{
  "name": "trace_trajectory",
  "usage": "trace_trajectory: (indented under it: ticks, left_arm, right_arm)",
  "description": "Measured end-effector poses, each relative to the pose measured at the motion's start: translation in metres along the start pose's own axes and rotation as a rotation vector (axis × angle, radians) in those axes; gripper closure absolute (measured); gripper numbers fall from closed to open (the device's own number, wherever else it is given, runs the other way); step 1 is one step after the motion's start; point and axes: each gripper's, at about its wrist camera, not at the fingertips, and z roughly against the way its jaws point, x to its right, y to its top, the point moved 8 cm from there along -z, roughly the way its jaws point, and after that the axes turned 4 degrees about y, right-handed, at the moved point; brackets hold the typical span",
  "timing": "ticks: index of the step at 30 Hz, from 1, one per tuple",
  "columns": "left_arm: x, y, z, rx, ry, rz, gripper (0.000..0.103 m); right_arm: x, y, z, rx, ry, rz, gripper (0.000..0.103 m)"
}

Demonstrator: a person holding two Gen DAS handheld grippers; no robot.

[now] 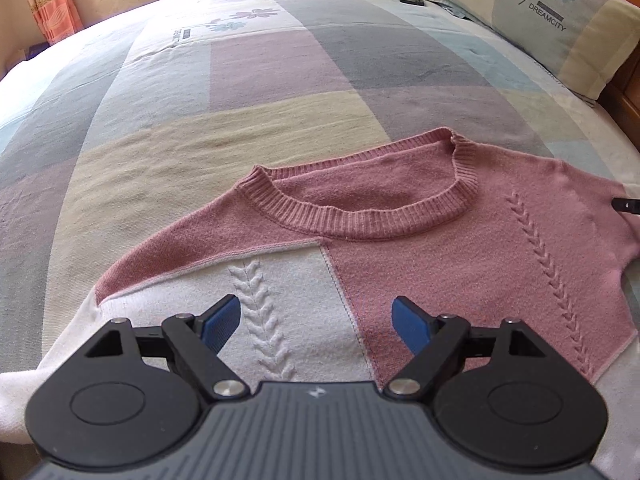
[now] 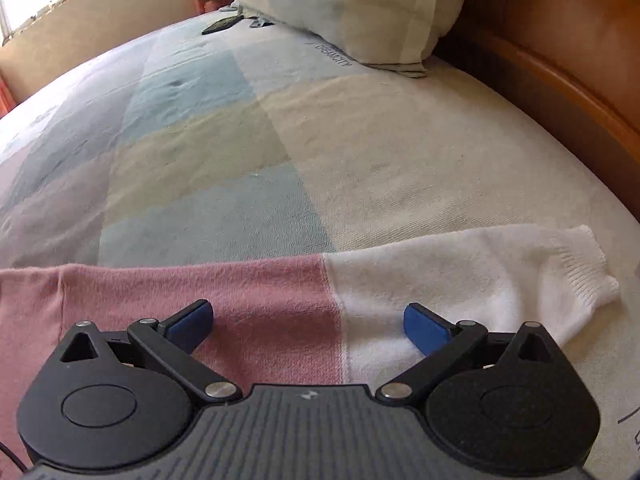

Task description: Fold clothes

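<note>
Pink-and-white knit sweater (image 1: 420,248) lies spread flat on the patchwork bedspread (image 1: 248,92), wide bare cover beyond its collar.

Left gripper (image 1: 316,320) hovers over the chest with fingers spread, holding nothing; right gripper (image 2: 308,326) likewise spread above the sleeve (image 2: 480,276), whose white cuff ends short of the wooden bed frame (image 2: 560,80); pillow (image 2: 360,8) well apart.

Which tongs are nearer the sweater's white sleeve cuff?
Right. The right tongs hang open over that sleeve, with the cuff just beyond their right finger. The left tongs hang open over the sweater's chest below the neckline.
</note>
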Motion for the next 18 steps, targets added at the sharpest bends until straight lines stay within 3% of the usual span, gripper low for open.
trace_trajectory:
  ticks: [2, 4, 7, 9, 12, 15, 18]
  left_arm:
    - [0.006, -0.002, 0.004, 0.001, -0.003, -0.014, 0.02]
    - [0.011, -0.004, 0.007, -0.002, -0.01, -0.021, 0.02]
    - [0.018, -0.006, 0.007, -0.014, -0.017, -0.026, 0.02]
    - [0.023, -0.006, 0.009, -0.012, -0.024, -0.03, 0.02]
    - [0.03, -0.005, 0.011, -0.008, -0.032, -0.041, 0.02]
    - [0.037, -0.006, 0.012, -0.006, -0.041, -0.061, 0.02]
    - [0.042, -0.008, 0.013, -0.01, -0.04, -0.068, 0.02]
  right_arm:
    - [-0.002, -0.006, 0.004, 0.033, -0.003, 0.05, 0.0]
    - [0.001, -0.008, 0.013, 0.013, -0.015, 0.045, 0.0]
    - [0.014, 0.0, 0.03, 0.095, -0.04, 0.073, 0.0]
    - [0.041, 0.007, 0.024, 0.095, -0.075, 0.009, 0.0]
    - [0.087, 0.01, 0.009, 0.085, -0.039, -0.147, 0.0]
    - [0.119, 0.017, 0.008, 0.054, -0.126, -0.16, 0.0]
    - [0.125, 0.02, 0.018, 0.048, -0.144, -0.261, 0.0]
